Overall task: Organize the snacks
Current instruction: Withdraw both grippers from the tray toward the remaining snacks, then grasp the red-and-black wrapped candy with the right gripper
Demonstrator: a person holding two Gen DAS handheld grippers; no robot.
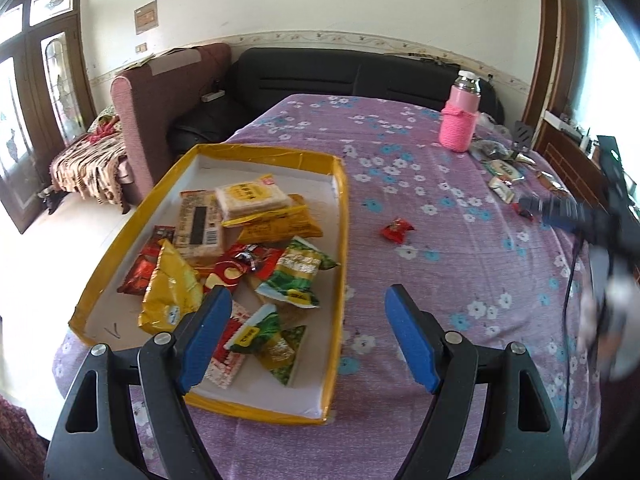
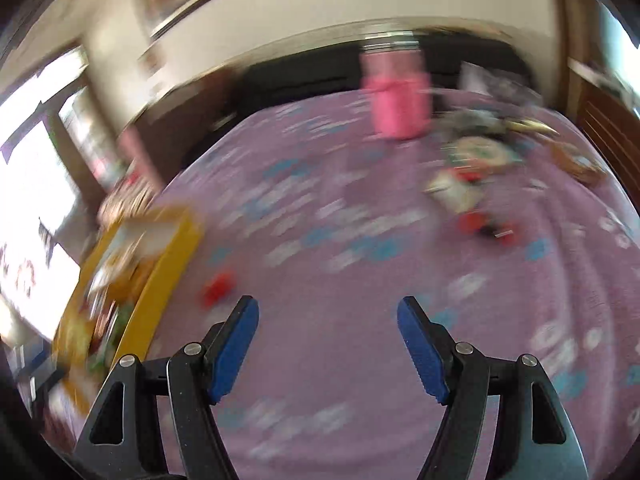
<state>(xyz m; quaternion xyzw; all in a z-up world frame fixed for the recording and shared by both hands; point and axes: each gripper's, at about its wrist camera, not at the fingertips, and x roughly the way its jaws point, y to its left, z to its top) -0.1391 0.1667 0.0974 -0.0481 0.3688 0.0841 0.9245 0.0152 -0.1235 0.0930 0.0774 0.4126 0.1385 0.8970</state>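
A yellow-rimmed white tray (image 1: 340,208) on the purple flowered cloth holds several snack packets: yellow, green and red ones. My left gripper (image 1: 308,291) hovers over the tray's near right corner, open and holding nothing. A small red candy (image 1: 397,229) lies alone on the cloth to the right of the tray. More loose snacks (image 1: 502,172) lie at the far right. The right wrist view is blurred by motion. There my right gripper (image 2: 326,304) is open and holds nothing. The red candy (image 2: 218,286) lies just left of its left finger, and the loose snacks (image 2: 468,184) are ahead to the right.
A pink-sleeved bottle (image 1: 459,120) stands at the far right of the table, next to the loose snacks. Behind the table are a black sofa (image 1: 304,76) and a maroon armchair (image 1: 132,120). My right gripper's blurred arm (image 1: 592,220) crosses the right edge, trailing a black cable.
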